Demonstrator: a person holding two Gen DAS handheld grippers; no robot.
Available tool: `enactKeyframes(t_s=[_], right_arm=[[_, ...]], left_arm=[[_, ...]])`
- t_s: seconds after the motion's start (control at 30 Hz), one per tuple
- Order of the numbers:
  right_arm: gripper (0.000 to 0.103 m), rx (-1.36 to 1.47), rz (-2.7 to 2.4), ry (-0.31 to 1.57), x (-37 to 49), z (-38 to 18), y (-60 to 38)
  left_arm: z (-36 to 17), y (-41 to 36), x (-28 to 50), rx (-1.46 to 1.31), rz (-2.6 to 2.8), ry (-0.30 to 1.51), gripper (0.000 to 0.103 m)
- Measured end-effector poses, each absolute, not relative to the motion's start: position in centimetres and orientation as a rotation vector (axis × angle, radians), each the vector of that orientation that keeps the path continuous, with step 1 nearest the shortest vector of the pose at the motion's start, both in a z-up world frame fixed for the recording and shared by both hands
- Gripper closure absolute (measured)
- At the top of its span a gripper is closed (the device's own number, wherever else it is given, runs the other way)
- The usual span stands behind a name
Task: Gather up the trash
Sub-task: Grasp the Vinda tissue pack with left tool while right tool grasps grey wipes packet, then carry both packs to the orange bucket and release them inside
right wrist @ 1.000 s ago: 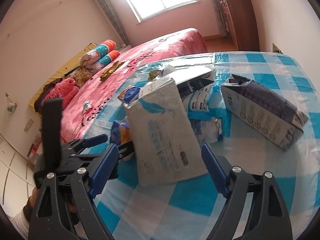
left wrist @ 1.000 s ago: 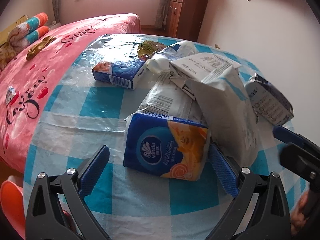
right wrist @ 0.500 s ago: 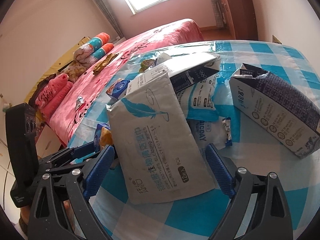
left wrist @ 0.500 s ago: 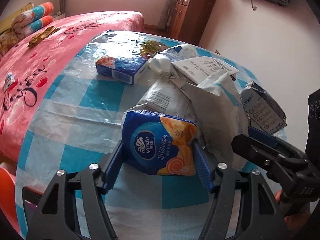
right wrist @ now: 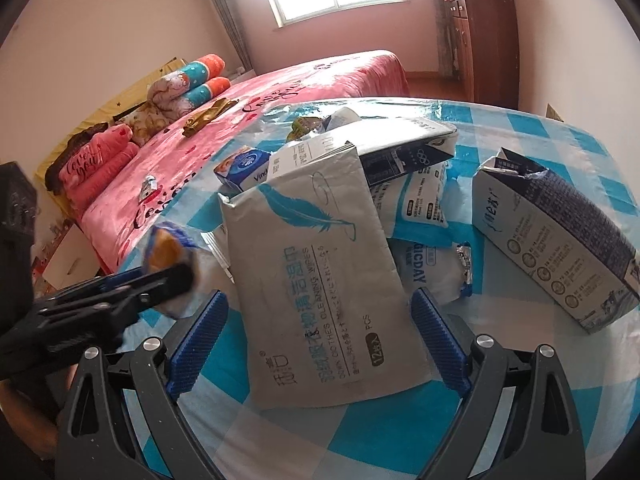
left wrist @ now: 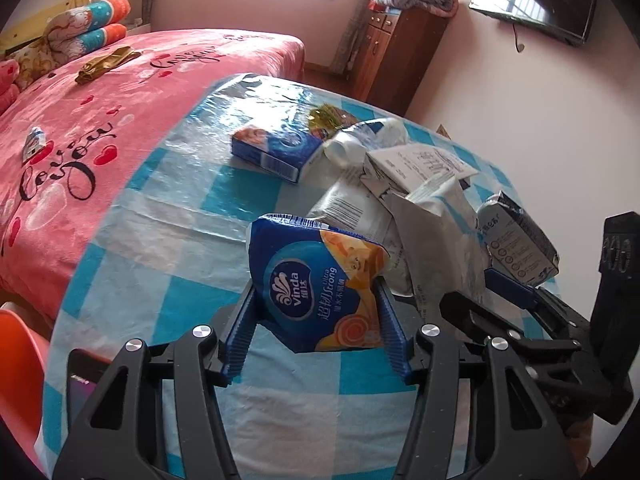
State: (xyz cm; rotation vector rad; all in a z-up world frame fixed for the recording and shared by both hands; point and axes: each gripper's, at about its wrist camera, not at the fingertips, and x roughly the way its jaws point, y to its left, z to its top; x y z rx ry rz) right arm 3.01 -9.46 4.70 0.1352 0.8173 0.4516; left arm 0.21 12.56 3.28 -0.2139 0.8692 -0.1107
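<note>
Early stage. Left gripper (left wrist: 316, 330) jaws have just been closing and now clamp the blue-and-orange soft tissue pack (left wrist: 318, 286), tilted up off the blue-checked plastic tablecloth (left wrist: 160, 280). Right gripper (right wrist: 318, 338) stands wide, straddling the grey flat wipes pouch (right wrist: 320, 264), no contact. Left on the table: dark torn milk carton (right wrist: 556, 248), blue tissue box (left wrist: 276, 152), other wrappers. Only the left view shows the clamped pack clearly; only the right shows the pouch's printed face. No bin visible.
</note>
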Motion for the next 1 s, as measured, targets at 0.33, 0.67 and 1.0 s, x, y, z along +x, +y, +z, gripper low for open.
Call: enactKeyframes(t_s=[0.33, 0.67, 1.0], right_arm=[[0.010, 0.001, 0.401, 0.801, 3.6, 4.0, -6.9], [0.028, -0.042, 0.362, 0.785, 2.6, 3.9, -6.5], [0.036, -0.028, 0.363, 0.761, 0.4, 4.8, -6.9]], left_arm=[[4.6, 14.2, -2.3, -0.226, -0.094, 0.833, 0.046], [5.3, 15.5, -4.9, -0.234, -0.087, 0.801, 0.046], [5.8, 16.7, -6.8, -0.263, -0.100, 0.777, 0.046]])
